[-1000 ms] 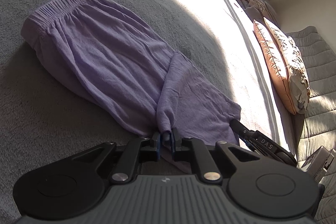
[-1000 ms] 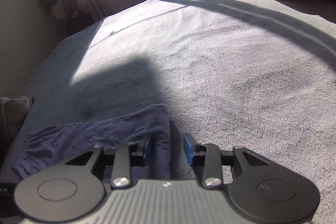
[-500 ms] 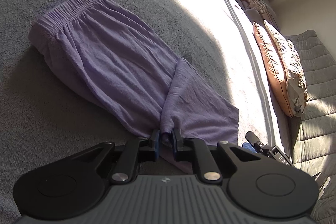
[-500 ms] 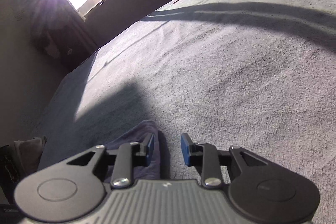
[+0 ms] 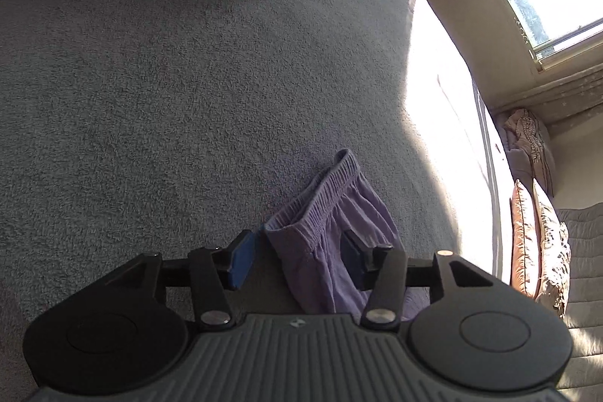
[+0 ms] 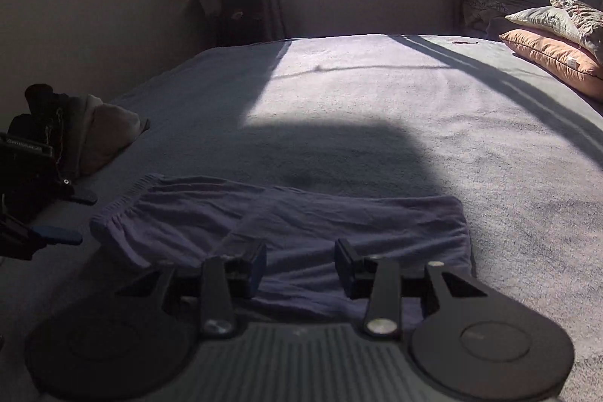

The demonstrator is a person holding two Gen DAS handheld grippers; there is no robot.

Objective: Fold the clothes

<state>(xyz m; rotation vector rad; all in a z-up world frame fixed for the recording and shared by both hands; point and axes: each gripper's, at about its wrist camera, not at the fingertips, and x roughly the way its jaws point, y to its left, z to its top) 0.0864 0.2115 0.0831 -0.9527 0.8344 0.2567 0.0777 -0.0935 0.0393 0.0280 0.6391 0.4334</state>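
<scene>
While the purple shorts are lying flat on the grey bedspread, I am holding both grippers just over them; the left gripper is standing with its jaws apart, having just been opening, and the waistband corner is sitting between the pads without being pinched; the right gripper is likewise parted, its jaws having opened a moment back, and the cloth is passing under the gap rather than being held.

From the right wrist camera the shorts are stretching from about nine o'clock to three o'clock, long axis running across my view, waistband at the nine o'clock end and the leg hems towards three; from the left wrist camera the waistband is rising towards one o'clock from the jaws. The left gripper is showing in the right camera at nine o'clock, just beside the waistband, so I am judging the left hand to be nearer the waist and the right hand nearer the middle and hem side.

I am reading the fold as half done; the next move is probably going to turn on that crosswise axis, with one end being carried over to the other. A heap of other clothes is lying at ten o'clock, well apart; pillows are sitting at two o'clock.
</scene>
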